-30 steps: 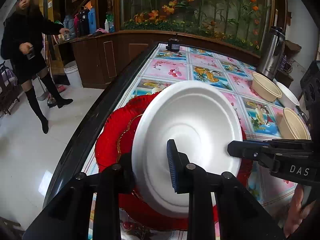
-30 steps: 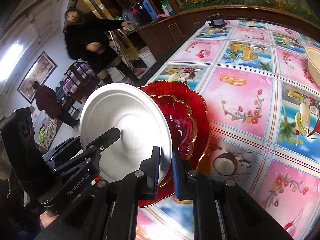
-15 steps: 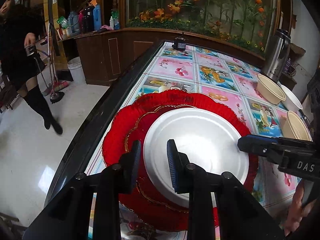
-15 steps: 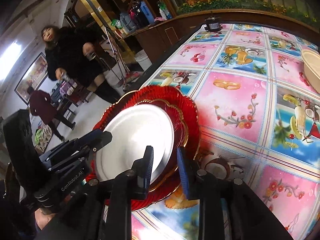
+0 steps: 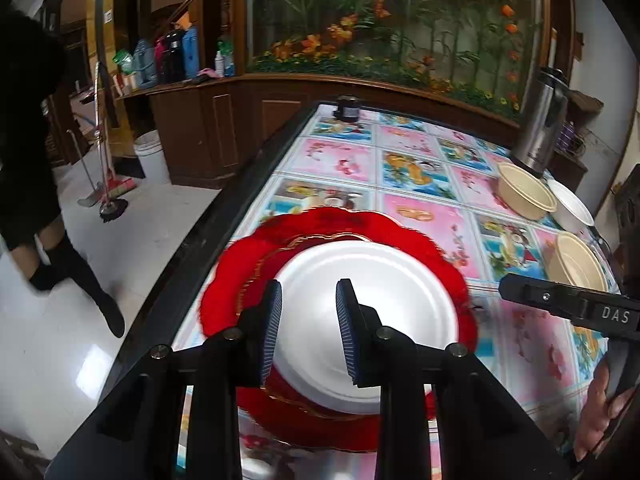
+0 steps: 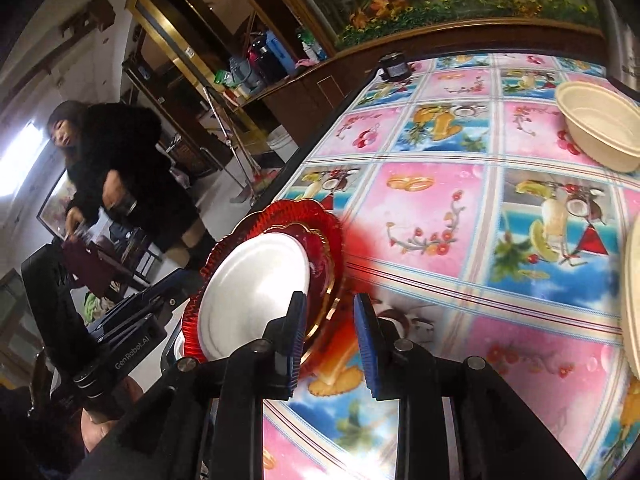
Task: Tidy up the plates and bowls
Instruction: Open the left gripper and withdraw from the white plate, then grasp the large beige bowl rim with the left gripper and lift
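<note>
A white plate [image 5: 384, 304] lies flat on a small red plate, which lies on a large scalloped red plate [image 5: 352, 224] near the table's left edge. My left gripper [image 5: 308, 324] is open just above the white plate's near rim and holds nothing. My right gripper [image 6: 330, 332] is open and empty, just right of the stack; the white plate [image 6: 252, 292] and the red plate [image 6: 304, 216] lie to its left. Two beige bowls [image 5: 524, 196] [image 5: 576, 264] and a white bowl [image 5: 572, 208] sit at the right of the table.
The flowered tablecloth [image 5: 416, 168] covers the table, with a black edge [image 5: 224, 224] on the left. A steel flask [image 5: 540, 124] stands at the far right. A small dark jar [image 5: 347, 109] sits at the far end. A person in black [image 6: 120, 168] stands on the floor at left.
The white plate went from tilted in both grippers to flat on the red plates. Both grippers opened, let go of it and drew back.
</note>
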A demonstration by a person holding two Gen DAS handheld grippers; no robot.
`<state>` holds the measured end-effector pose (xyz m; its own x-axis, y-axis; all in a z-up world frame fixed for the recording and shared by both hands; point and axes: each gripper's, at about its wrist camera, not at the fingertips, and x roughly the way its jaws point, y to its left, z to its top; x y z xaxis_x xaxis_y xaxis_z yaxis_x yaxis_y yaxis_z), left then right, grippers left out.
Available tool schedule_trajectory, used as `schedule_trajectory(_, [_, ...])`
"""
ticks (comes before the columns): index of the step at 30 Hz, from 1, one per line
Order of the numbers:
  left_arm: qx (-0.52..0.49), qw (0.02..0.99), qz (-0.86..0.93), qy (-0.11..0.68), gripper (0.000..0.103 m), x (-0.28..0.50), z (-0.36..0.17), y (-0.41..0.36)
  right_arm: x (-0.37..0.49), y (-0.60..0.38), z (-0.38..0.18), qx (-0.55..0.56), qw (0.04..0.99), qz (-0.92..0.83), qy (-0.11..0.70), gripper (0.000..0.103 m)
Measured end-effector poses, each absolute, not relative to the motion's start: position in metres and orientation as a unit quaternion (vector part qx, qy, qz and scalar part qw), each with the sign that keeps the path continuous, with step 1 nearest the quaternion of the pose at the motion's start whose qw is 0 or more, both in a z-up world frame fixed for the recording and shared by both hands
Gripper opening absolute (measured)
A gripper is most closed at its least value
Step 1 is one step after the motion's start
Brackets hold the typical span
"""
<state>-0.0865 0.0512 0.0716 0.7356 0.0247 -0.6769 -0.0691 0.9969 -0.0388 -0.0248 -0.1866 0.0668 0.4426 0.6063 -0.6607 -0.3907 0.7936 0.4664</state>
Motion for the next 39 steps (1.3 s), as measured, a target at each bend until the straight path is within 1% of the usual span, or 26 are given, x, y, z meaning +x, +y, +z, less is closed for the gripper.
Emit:
schedule_trajectory(9, [0.010, 0.931, -0.042, 0.364, 0.025, -0.090, 0.071, -0.020, -0.036, -0.224, 0.063, 0.119, 0.863, 0.256, 0.419, 0.030])
schedule_trajectory(15, [0.043, 0.924, -0.090, 0.370, 0.025, -0.093, 0.063, -0.074, -0.040, -0.266, 0.062, 0.141, 0.874, 0.231, 0.404, 0.030])
schedule_trajectory(18, [0.057, 0.917, -0.108, 0.379, 0.025, -0.093, 0.053, -0.098, -0.045, -0.296, 0.066, 0.166, 0.881, 0.217, 0.386, 0.030])
schedule_trajectory(21, [0.067, 0.904, -0.122, 0.404, 0.025, -0.089, 0.035, -0.120, -0.052, -0.329, 0.075, 0.181, 0.894, 0.190, 0.363, 0.030])
schedule_trajectory(25, [0.080, 0.896, -0.127, 0.419, 0.025, -0.089, 0.024, -0.137, -0.063, -0.387, 0.083, 0.196, 0.914, 0.125, 0.331, 0.030])
schedule_trajectory(27, [0.083, 0.893, -0.126, 0.423, 0.025, -0.089, 0.022, -0.141, -0.066, -0.416, 0.081, 0.201, 0.921, 0.081, 0.324, 0.035])
schedule_trajectory(29, [0.081, 0.894, -0.124, 0.422, 0.025, -0.090, 0.023, -0.143, -0.064, -0.439, 0.076, 0.213, 0.919, 0.050, 0.327, 0.035])
schedule_trajectory(31, [0.085, 0.892, -0.121, 0.427, 0.025, -0.089, 0.021, -0.144, -0.056, -0.460, 0.062, 0.234, 0.908, 0.031, 0.347, 0.035])
schedule_trajectory(34, [0.086, 0.892, -0.117, 0.427, 0.025, -0.089, 0.020, -0.143, -0.045, -0.474, 0.041, 0.270, 0.890, 0.045, 0.365, 0.035])
schedule_trajectory(35, [0.086, 0.892, -0.117, 0.428, 0.025, -0.088, 0.019, -0.143, -0.042, -0.474, 0.038, 0.274, 0.886, 0.048, 0.370, 0.035])
schedule_trajectory(36, [0.085, 0.892, -0.116, 0.428, 0.025, -0.088, 0.019, -0.142, -0.040, -0.471, 0.033, 0.279, 0.882, 0.059, 0.375, 0.031])
schedule_trajectory(38, [0.082, 0.892, -0.117, 0.430, 0.025, -0.087, 0.019, -0.142, -0.042, -0.461, 0.032, 0.281, 0.877, 0.081, 0.380, 0.032])
schedule_trajectory(39, [0.081, 0.891, -0.117, 0.430, 0.025, -0.086, 0.020, -0.141, -0.044, -0.451, 0.033, 0.274, 0.876, 0.095, 0.385, 0.034])
